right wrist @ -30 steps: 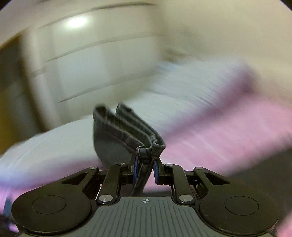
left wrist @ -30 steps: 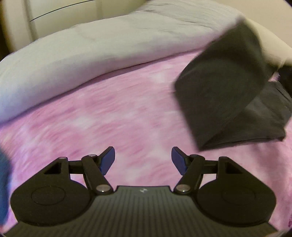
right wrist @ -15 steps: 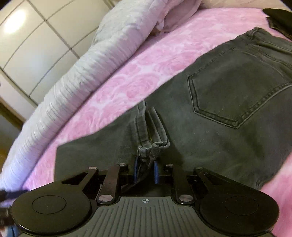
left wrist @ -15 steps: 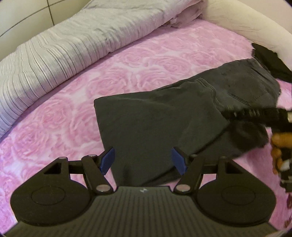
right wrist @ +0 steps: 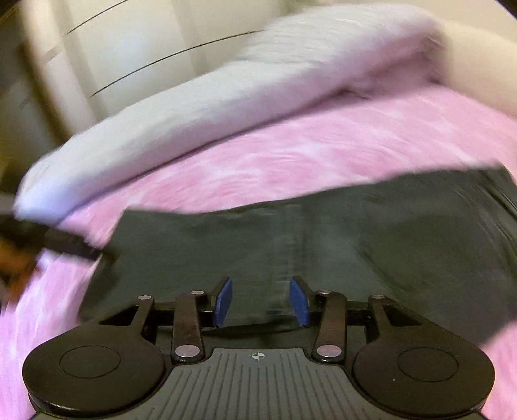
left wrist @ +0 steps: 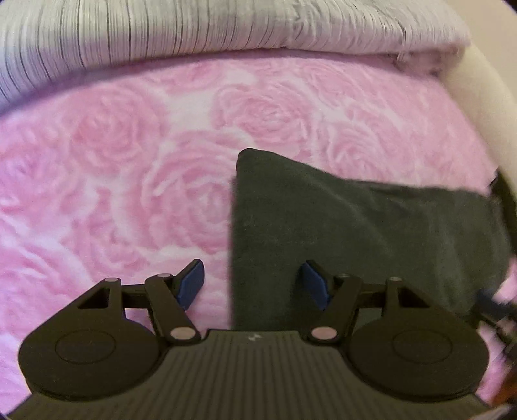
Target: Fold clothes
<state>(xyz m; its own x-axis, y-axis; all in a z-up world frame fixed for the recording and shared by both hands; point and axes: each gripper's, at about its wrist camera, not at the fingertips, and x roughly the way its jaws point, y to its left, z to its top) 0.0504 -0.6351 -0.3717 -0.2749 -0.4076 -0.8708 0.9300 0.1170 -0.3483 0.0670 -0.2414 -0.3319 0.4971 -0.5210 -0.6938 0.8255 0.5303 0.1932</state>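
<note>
Just dropped the hem: right gripper (right wrist: 260, 302) jaws popping apart, nothing pinched now. Dark jeans (right wrist: 323, 245) folded flat on pink blanket (left wrist: 129, 161). Left gripper (left wrist: 252, 284) spread, empty, over fold edge.

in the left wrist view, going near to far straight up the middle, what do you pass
left tool → folded dark grey jeans → pink rose-patterned blanket → white ribbed duvet

No readable text, label, brand or number on anything in view
</note>
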